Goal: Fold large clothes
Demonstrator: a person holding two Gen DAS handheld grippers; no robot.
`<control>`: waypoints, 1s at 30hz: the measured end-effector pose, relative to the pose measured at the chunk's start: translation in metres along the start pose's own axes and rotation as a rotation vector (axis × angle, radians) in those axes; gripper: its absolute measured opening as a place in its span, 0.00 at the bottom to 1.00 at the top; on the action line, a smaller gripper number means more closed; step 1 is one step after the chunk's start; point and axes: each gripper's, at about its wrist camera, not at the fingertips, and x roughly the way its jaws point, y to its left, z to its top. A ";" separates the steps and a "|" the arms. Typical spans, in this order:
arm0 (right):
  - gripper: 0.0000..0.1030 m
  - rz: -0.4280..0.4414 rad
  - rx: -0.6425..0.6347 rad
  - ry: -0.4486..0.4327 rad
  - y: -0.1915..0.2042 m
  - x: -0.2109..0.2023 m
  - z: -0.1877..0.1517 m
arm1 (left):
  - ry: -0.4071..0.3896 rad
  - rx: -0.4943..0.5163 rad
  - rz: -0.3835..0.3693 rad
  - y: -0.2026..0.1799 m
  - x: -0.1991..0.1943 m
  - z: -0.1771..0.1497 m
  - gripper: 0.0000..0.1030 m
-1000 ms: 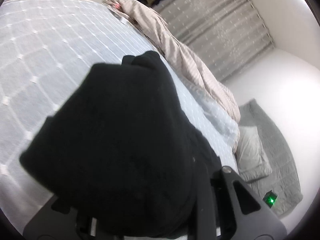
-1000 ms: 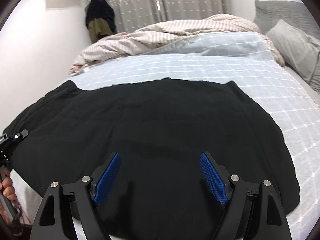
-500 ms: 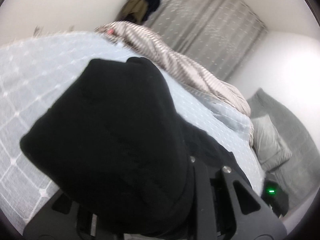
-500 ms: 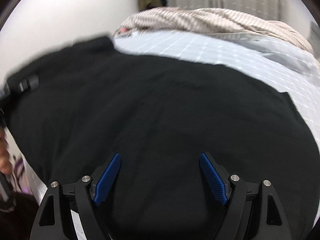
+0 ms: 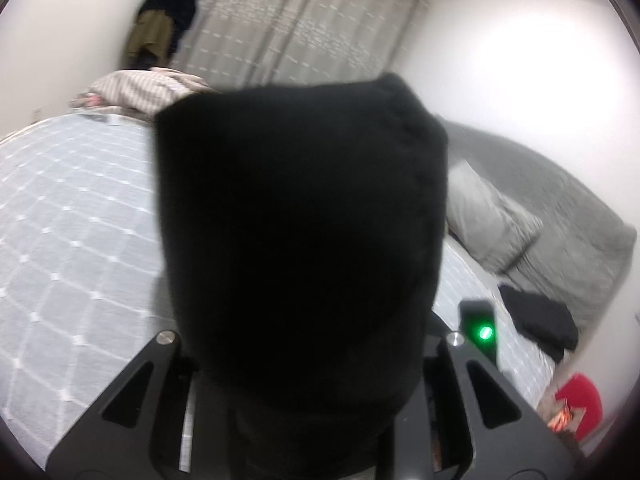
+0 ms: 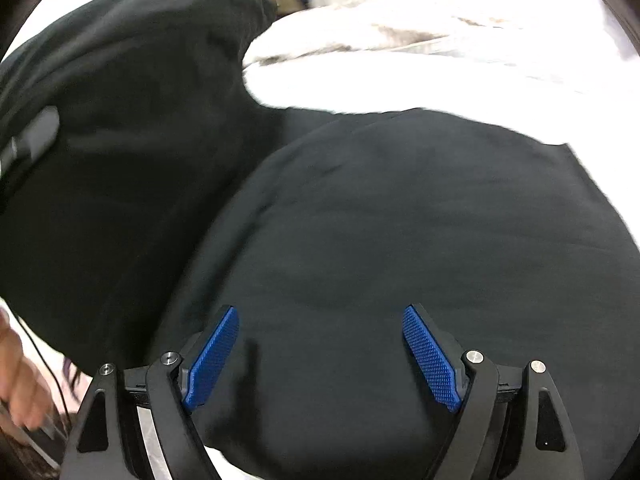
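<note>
A large black garment lies spread on the bed. My left gripper is shut on the black garment's edge; a raised fold of the garment drapes over the jaws and hides the fingertips. In the right wrist view that lifted flap hangs at the left, above the flat part. My right gripper is open and empty, its blue pads wide apart just above the flat cloth.
The bed has a light grey quilted cover. A striped duvet is bunched at the far side. Grey pillows lie at the right. A small black folded item sits near the bed's edge. Curtains hang behind.
My left gripper has lifted the garment's edge and swung it across toward the right. The right gripper has moved in lower over the cloth and stays open.
</note>
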 end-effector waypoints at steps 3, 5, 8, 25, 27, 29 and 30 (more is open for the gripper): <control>0.84 -0.043 0.105 -0.050 -0.042 -0.025 0.000 | 0.069 0.066 -0.038 -0.023 0.025 -0.007 0.29; 0.84 -0.073 0.189 -0.084 -0.074 -0.042 -0.003 | 0.115 0.110 -0.055 -0.037 0.039 -0.013 0.30; 0.84 -0.090 0.324 -0.124 -0.118 -0.065 -0.010 | 0.217 0.222 -0.081 -0.068 0.068 -0.033 0.32; 0.84 0.039 0.560 -0.257 -0.183 -0.121 -0.031 | 0.472 0.445 -0.259 -0.114 0.080 -0.085 0.65; 0.84 0.093 0.566 -0.254 -0.184 -0.122 -0.031 | 0.463 0.454 -0.301 -0.113 0.056 -0.087 0.66; 0.84 0.143 0.584 -0.251 -0.186 -0.123 -0.032 | 0.452 0.431 -0.348 -0.110 0.035 -0.088 0.67; 0.84 0.180 0.596 -0.247 -0.186 -0.121 -0.031 | 0.443 0.411 -0.373 -0.107 0.025 -0.085 0.68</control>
